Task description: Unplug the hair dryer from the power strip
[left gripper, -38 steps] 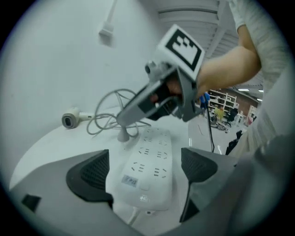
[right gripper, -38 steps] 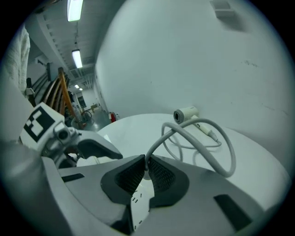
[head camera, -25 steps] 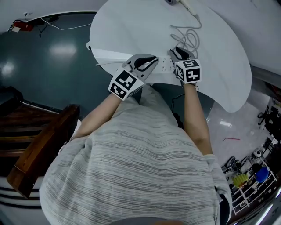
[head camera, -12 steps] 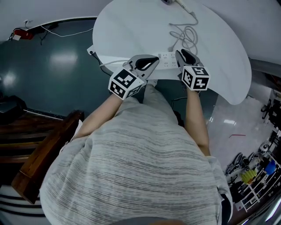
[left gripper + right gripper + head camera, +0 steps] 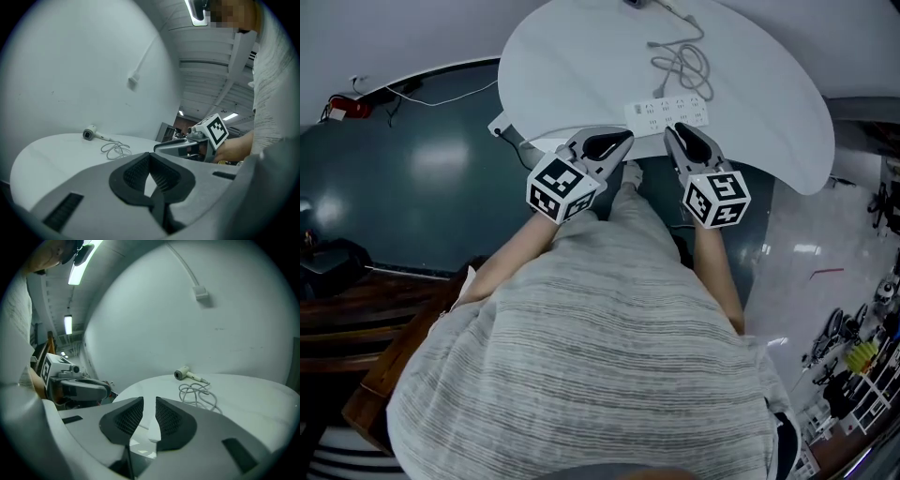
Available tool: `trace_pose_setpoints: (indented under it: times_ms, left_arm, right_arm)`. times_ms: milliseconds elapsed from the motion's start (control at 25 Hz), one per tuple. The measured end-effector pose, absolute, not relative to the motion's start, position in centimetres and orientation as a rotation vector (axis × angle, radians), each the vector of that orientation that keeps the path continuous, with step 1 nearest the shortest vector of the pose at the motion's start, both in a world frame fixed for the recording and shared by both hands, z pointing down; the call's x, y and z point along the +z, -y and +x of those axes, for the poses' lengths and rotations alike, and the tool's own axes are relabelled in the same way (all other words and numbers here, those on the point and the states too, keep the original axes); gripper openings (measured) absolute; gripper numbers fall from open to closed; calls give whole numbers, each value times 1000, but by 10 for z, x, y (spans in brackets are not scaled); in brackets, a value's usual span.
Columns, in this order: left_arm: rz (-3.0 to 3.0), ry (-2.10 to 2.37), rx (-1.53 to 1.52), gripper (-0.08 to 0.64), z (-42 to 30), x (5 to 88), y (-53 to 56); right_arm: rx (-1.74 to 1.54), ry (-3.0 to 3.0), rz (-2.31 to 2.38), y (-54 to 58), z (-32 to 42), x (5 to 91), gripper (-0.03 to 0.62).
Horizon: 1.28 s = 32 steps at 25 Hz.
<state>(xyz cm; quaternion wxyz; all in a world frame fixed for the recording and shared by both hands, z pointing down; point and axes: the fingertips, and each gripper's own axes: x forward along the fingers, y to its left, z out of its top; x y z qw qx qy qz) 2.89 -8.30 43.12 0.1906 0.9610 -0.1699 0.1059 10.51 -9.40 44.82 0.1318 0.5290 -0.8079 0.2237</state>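
jaws of left gripper (image 5: 150, 157) are pressing tip to tip, gripping nothing. right gripper (image 5: 149, 401) is showing a narrow gap, also empty. both are hovering at the near edge of the white table (image 5: 581, 56), power strip (image 5: 667, 114) lying just beyond. cord (image 5: 680, 64) is lying coiled farther out, hair dryer (image 5: 183, 373) resting at the far edge.

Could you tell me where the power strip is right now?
In the head view, the power strip lies near the front edge of the white table, between the coiled cord behind it and the right gripper just in front.
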Motion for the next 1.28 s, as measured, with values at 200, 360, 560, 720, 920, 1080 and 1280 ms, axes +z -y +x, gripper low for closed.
trace_pose_setpoints:
  times_ms: [200, 360, 560, 720, 920, 1080, 1280]
  left_arm:
    - [2727, 443, 274, 6, 16, 414, 65]
    - [2752, 429, 229, 6, 0, 397, 51]
    - [2762, 423, 177, 5, -27, 383, 35]
    - [2755, 397, 167, 6, -38, 384, 23]
    - [2755, 370, 154, 6, -36, 382, 6]
    - [2748, 356, 145, 5, -28, 382, -6]
    - [2746, 344, 149, 6, -20, 383, -17]
  right_arm:
    - [593, 2412, 1567, 66, 78, 424, 59]
    - [524, 2465, 1606, 43, 57, 406, 33]
    - [473, 2470, 1678, 16, 40, 391, 29]
    - [493, 2469, 1731, -5, 32, 387, 29]
    - [485, 2485, 1725, -31, 24, 381, 28]
    - [450, 2458, 1694, -43, 25, 382, 25]
    - [450, 2443, 1698, -54, 33, 381, 25]
